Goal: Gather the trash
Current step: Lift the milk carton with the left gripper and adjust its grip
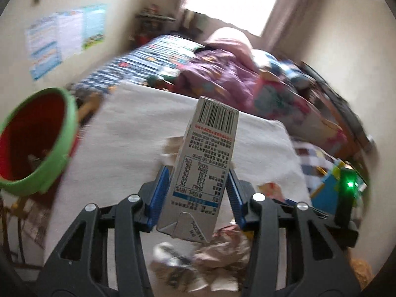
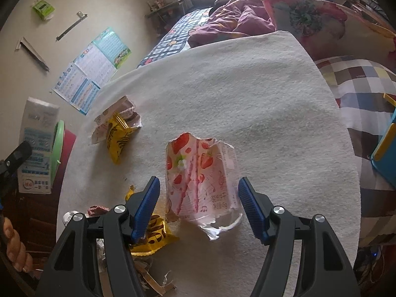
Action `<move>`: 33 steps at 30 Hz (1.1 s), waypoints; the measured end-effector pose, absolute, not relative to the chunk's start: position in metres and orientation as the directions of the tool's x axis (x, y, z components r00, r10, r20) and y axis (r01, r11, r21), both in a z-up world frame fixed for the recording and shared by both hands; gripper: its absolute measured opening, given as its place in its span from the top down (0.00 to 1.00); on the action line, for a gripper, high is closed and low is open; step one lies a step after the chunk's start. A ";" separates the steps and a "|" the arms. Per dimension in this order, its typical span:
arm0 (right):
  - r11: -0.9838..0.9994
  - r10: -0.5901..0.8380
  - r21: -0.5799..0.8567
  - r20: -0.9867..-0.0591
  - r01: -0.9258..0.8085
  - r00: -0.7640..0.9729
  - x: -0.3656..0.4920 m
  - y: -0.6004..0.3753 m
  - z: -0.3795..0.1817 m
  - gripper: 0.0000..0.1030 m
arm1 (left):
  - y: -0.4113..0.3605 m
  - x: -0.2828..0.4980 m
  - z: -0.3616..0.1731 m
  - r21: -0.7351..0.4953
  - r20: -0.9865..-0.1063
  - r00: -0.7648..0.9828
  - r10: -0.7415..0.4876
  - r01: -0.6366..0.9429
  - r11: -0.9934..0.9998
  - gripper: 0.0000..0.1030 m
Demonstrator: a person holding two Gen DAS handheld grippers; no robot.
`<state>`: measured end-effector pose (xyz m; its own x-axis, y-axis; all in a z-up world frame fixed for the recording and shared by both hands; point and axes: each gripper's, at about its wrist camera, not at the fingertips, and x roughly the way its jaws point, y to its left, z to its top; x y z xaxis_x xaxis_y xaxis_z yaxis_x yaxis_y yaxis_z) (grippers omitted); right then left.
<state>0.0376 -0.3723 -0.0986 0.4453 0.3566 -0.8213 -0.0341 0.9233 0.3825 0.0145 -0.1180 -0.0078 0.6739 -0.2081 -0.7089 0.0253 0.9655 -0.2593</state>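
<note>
My left gripper (image 1: 198,172) is shut on a grey-white milk carton (image 1: 203,148), held lifted above the white cloth-covered table (image 1: 138,123). The same carton (image 2: 37,148) shows at the left edge of the right wrist view, next to the bin. The bin (image 1: 64,133), green-rimmed with a red inside, stands to the left of the table. My right gripper (image 2: 199,180) hangs open over a torn strawberry-print wrapper (image 2: 203,153) that lies flat on the table (image 2: 247,94); its pads do not touch it.
A yellow wrapper with torn paper (image 2: 118,136) lies at the table's left. Another yellow wrapper (image 2: 153,235) and scraps sit under my right gripper's left finger. Crumpled wrappers (image 1: 198,259) lie below the carton. A bed with quilts (image 2: 242,22) is behind, a blue-yellow box (image 2: 386,153) at right.
</note>
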 end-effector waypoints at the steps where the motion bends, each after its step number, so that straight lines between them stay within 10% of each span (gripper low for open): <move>1: 0.924 0.355 0.381 -0.822 -0.033 0.446 0.038 -0.372 -0.099 0.37 | -0.114 0.010 -0.008 -0.254 -0.707 0.682 -0.187 0.002 0.967 0.57; 15: 0.934 0.338 0.353 -0.818 -0.058 0.465 0.036 -0.363 -0.093 0.52 | -0.087 -0.001 -0.014 -0.218 -0.713 0.692 -0.112 -0.067 0.974 0.57; 17: 0.935 0.335 0.350 -0.814 -0.060 0.475 0.035 -0.361 -0.087 0.92 | -0.086 -0.001 -0.015 -0.218 -0.717 0.687 -0.114 -0.066 0.974 0.57; 25: 0.931 0.344 0.357 -0.797 -0.071 0.497 0.035 -0.358 -0.078 0.88 | -0.086 0.002 -0.015 -0.228 -0.714 0.688 -0.129 -0.054 0.972 0.61; 33: 0.930 0.328 0.367 -0.805 -0.020 0.494 0.043 -0.377 -0.081 0.52 | -0.087 0.006 -0.019 -0.241 -0.729 0.665 -0.162 -0.028 0.970 0.60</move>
<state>0.0429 -0.3773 -0.0810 0.4942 0.3281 -0.8051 -0.0203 0.9301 0.3666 0.0056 -0.0865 -0.0189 0.6650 -0.1622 -0.7290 -0.0278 0.9701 -0.2412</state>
